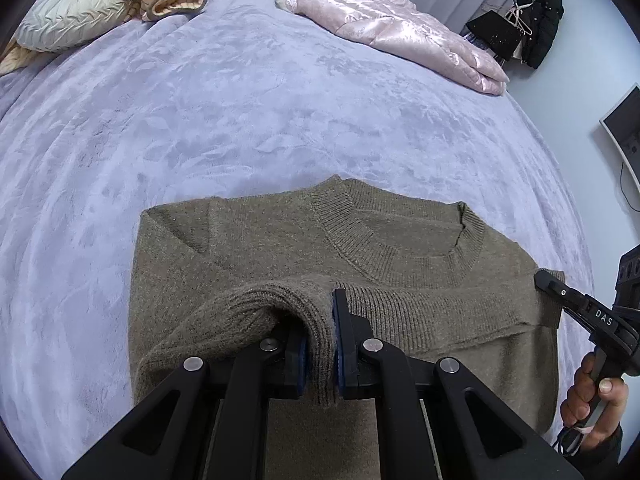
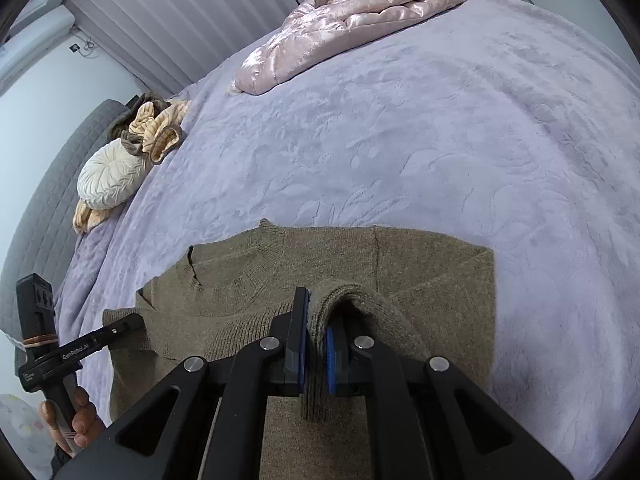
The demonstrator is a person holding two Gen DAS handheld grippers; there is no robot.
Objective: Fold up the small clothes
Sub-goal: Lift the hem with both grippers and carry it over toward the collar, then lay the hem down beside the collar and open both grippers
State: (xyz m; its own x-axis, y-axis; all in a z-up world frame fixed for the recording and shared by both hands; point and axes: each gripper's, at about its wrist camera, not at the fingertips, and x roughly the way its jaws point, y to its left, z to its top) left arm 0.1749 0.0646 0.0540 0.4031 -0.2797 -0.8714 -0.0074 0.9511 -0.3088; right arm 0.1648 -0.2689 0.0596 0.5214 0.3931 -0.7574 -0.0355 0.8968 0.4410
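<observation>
An olive-brown knit sweater (image 1: 260, 240) lies flat on the lavender bedspread (image 1: 240, 100), collar away from me. Its lower part is folded up so the ribbed hem (image 1: 420, 300) sits just below the neckline. My left gripper (image 1: 320, 320) is shut on a bunched bit of that hem. At the right edge of this view, my right gripper (image 1: 541, 277) pinches the hem's other end, held by a hand (image 1: 592, 400). In the right wrist view, the right gripper (image 2: 318, 320) is shut on the sweater (image 2: 420, 264) hem, and the left gripper (image 2: 134, 322) grips the far corner.
A pink satin quilted jacket (image 1: 400, 28) lies at the far side of the bed. A round cream cushion (image 2: 112, 176) and a peach striped garment (image 2: 160, 128) sit by the grey headboard (image 2: 44, 200). Black clothes on hangers (image 1: 532, 28) and a screen (image 1: 624, 128) stand beyond the bed's right edge.
</observation>
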